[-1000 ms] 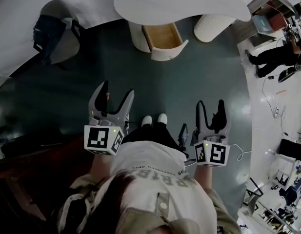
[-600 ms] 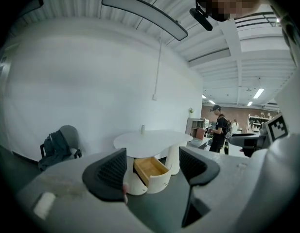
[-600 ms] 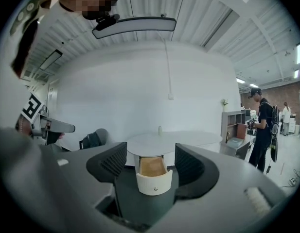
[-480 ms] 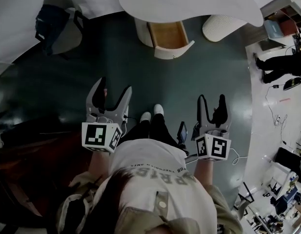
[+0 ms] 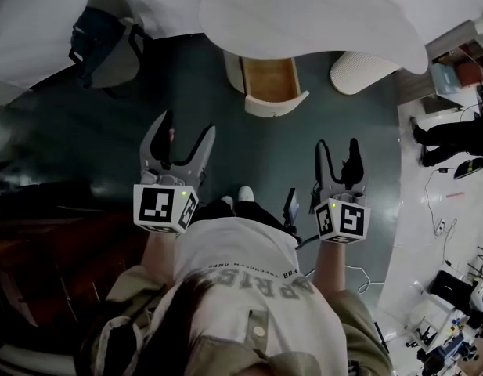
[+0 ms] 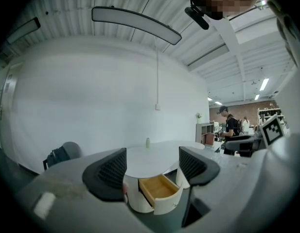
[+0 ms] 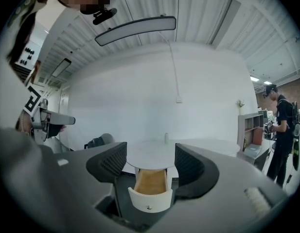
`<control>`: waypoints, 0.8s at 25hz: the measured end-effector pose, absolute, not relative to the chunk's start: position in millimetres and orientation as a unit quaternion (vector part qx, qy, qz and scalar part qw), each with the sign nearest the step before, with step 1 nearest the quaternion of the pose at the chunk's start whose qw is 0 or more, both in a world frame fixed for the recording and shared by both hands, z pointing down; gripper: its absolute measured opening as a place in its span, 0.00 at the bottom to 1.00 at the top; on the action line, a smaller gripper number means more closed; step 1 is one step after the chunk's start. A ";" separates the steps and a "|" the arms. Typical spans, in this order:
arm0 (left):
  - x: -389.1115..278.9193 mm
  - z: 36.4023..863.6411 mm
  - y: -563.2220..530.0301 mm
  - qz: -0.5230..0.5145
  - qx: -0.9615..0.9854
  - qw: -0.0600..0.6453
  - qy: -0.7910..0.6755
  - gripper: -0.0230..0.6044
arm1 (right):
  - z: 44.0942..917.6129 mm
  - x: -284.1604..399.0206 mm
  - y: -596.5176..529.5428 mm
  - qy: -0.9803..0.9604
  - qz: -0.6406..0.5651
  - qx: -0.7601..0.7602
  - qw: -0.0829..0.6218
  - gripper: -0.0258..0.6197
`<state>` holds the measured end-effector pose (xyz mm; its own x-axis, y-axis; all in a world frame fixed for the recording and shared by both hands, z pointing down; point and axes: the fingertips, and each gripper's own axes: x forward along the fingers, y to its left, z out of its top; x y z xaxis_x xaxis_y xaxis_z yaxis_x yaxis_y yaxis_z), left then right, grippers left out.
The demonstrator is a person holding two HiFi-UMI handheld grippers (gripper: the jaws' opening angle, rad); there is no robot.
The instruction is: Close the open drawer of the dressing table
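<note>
The white dressing table [image 5: 304, 14] stands at the top of the head view, its wood-lined drawer [image 5: 270, 81] pulled out toward me, with a curved white front [image 5: 276, 105]. The same open drawer shows in the left gripper view [image 6: 157, 188] and in the right gripper view [image 7: 150, 182], with a small knob on its front [image 7: 149, 208]. My left gripper [image 5: 181, 139] and right gripper [image 5: 338, 149] are held in the air well short of the drawer. Both are open with nothing between the fingers.
A grey chair with a dark bag [image 5: 104, 37] stands left of the table. A white ribbed stool [image 5: 362, 70] sits right of the drawer. A small bottle [image 7: 166, 138] stands on the tabletop. A person [image 5: 452, 135] stands at the right near a cable [image 5: 443, 202] on the floor.
The table and drawer have shifted slightly right and down in the head view as I step closer. Both grippers stay open at about the same place.
</note>
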<state>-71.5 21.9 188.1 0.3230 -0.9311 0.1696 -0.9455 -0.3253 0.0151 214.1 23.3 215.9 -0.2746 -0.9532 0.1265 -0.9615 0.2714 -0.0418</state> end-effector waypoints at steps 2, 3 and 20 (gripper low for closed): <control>-67.2 193.8 19.9 0.070 0.807 0.056 -0.583 0.59 | 228.6 211.9 11.0 -0.807 0.064 0.586 0.043 0.52; -65.2 197.2 18.8 0.073 0.805 0.057 -0.586 0.59 | 236.8 211.5 5.3 -0.811 0.070 0.579 0.047 0.52; -62.4 300.4 -21.1 0.112 0.799 0.115 -0.580 0.59 | 430.5 176.8 -58.0 -0.814 0.182 0.535 0.134 0.51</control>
<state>-62.4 -21.1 300.4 0.3033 -0.9005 0.3115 -0.9518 -0.3019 0.0540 176.8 -58.0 430.5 -0.3908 -0.8227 0.4129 -0.9202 0.3604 -0.1528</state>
